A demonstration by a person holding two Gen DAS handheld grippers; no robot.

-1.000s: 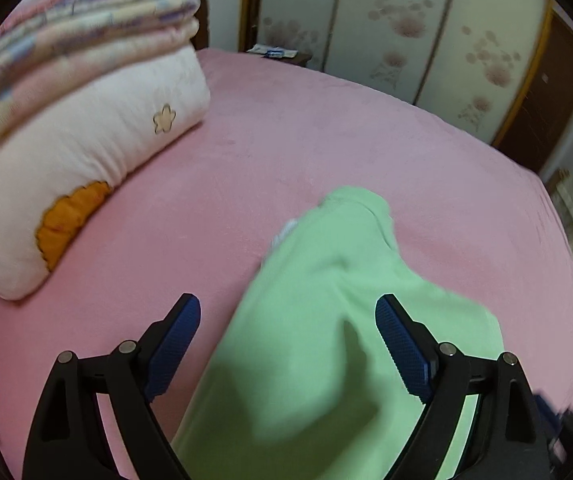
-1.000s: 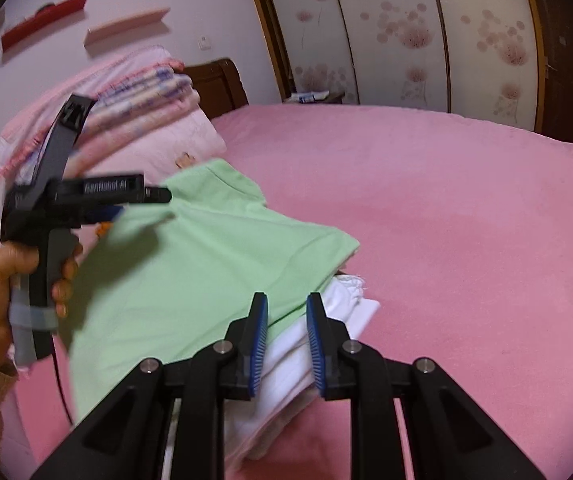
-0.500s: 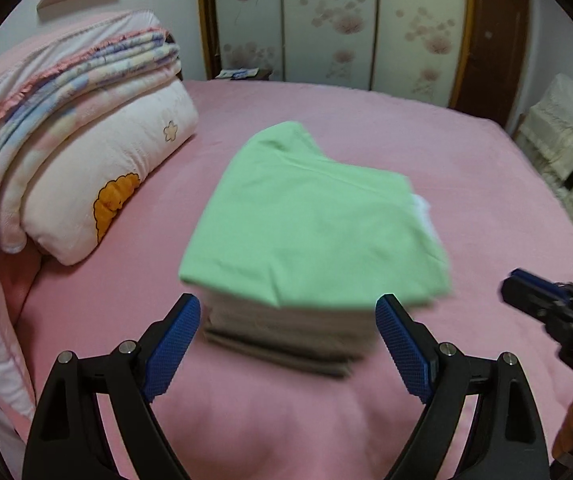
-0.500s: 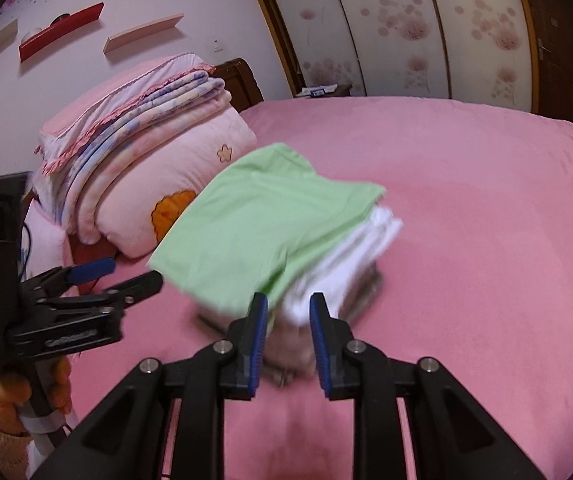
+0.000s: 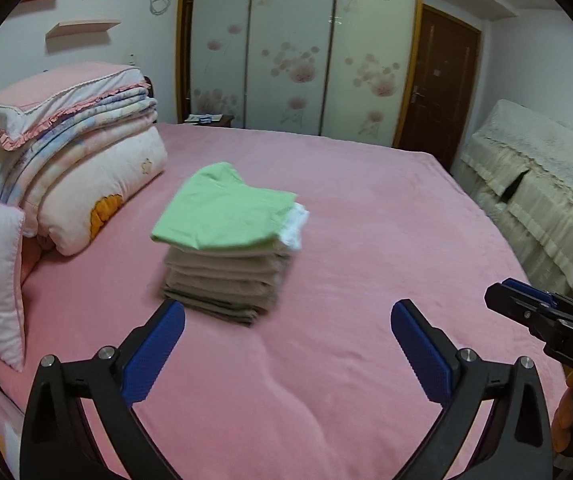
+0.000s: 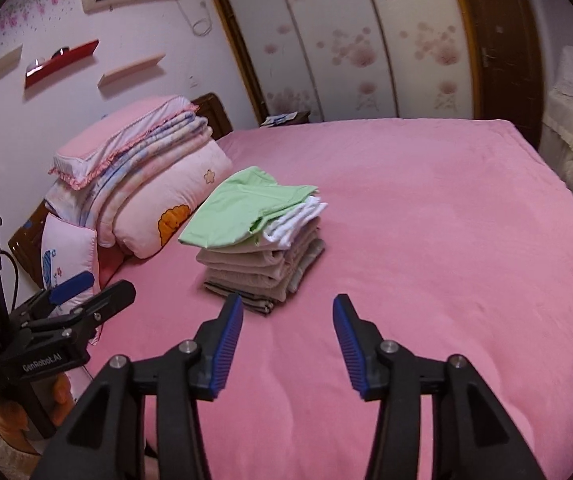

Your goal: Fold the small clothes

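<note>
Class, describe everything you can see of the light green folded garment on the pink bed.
The light green folded garment looks like thin, smooth cloth, folded into a rough rectangle with one rounded far corner. It lies flat on top of the stack of folded beige and white clothes, overhanging it towards the pillows. White folded cloth shows just under its right edge. The stack sits on the pink bed cover. Neither gripper touches it.

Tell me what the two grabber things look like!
Each is black plastic with two fingers tipped by ribbed blue pads and silver screws. The left gripper also shows in the right view, with white "GenRobot.AI" lettering and a black cable. The right gripper shows white letters "DAS" in the left view.
</note>
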